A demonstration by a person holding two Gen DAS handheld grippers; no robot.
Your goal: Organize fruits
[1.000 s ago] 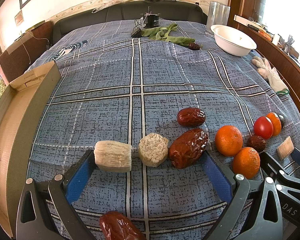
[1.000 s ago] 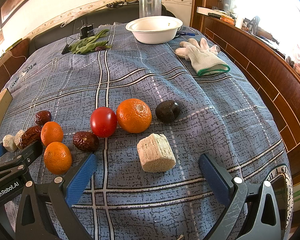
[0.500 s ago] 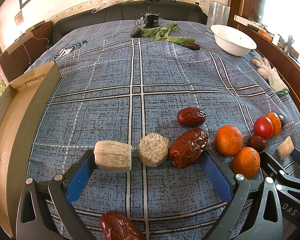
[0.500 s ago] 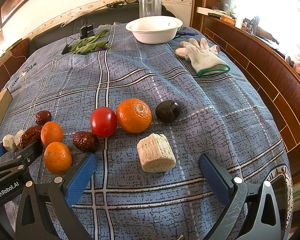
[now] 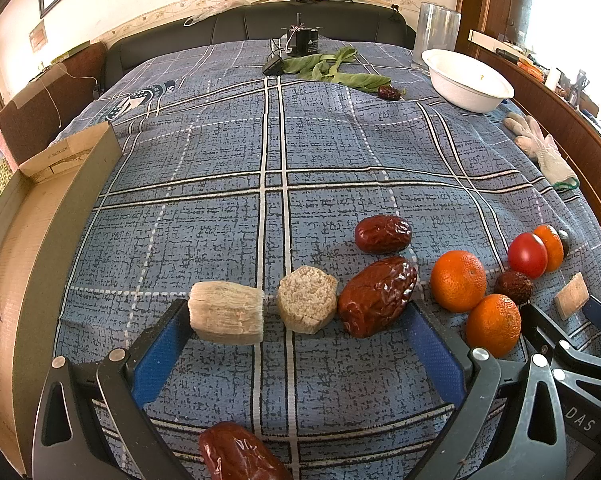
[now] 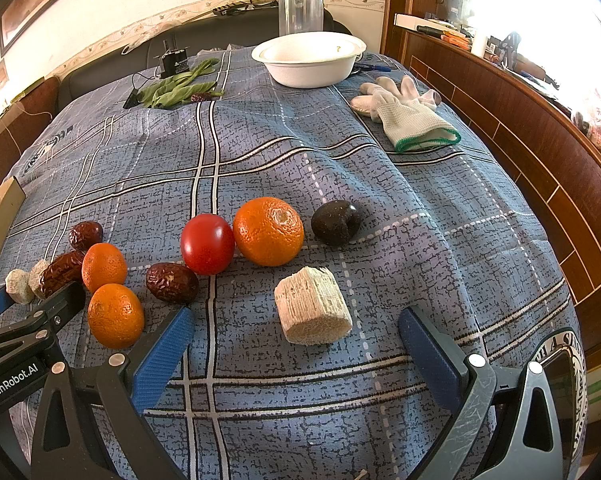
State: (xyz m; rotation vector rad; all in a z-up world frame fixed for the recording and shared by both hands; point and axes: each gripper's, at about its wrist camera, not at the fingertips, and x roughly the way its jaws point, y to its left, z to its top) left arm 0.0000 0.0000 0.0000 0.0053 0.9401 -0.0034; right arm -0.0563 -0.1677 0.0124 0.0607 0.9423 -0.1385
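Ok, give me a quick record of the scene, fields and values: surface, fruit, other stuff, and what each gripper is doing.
surface: blue checked cloth
oranges: three
tomato: one, touching the biggest orange
dates: several, largest
pale chunks: one between right fingers, two by the left gripper
bowl: white, far end
glove: white
left gripper: open, holding nothing
right gripper: open, holding nothing

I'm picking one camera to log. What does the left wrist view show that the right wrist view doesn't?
Only the left view shows the date between its claw's fingers and most of the cardboard box. Only the right view shows the dark round fruit whole and the pen behind the bowl. Both share the tomato, three oranges, bowl, gloves and open claws.
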